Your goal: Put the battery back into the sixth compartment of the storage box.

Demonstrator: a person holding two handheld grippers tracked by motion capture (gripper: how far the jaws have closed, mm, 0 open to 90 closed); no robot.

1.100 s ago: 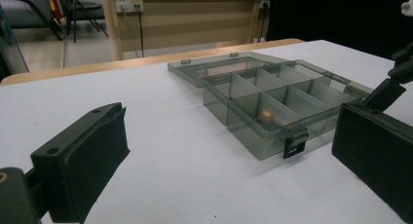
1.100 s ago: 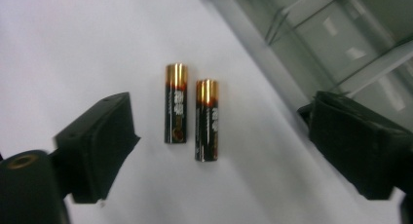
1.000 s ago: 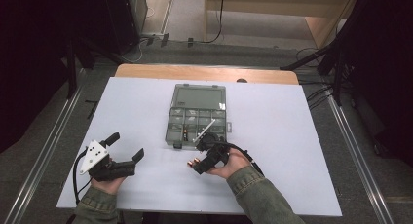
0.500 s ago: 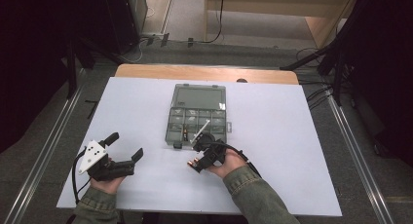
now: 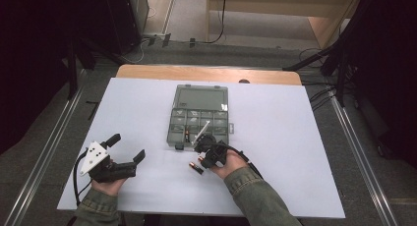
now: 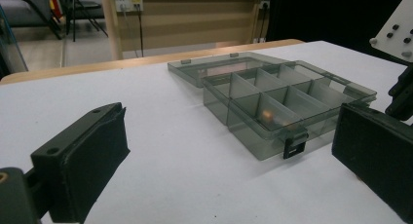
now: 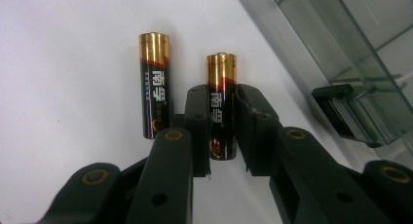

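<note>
On the white tabletop [image 5: 295,152], the right hand-held gripper [image 7: 223,131] has just been closing and now pinches a battery [image 7: 221,107] between its two black pads, about mid-length. In the right gripper view the battery's long axis runs from 6 to 12 o'clock, in line with the jaws, its gold end with the small nub pointing to 12 and its dark end back toward the gripper body. A second battery [image 7: 156,83] lies free on the tabletop just beside it at 9 o'clock, parallel, gold end also to 12, not touching the jaws. In the high view the right hand-held gripper [image 5: 206,155] sits just below the front edge of the clear box [image 5: 199,120], with a battery [image 5: 195,167] at its 7 o'clock, long axis slanting from 10 to 4. The box lies open, lid flat behind it, near the tabletop's middle; another battery [image 5: 187,134] stands in a front compartment. The left hand-held gripper [image 5: 125,150] rests well apart at the box's 8 o'clock, jaws spread wide with nothing between them, aimed toward the box [image 6: 287,112].
</note>
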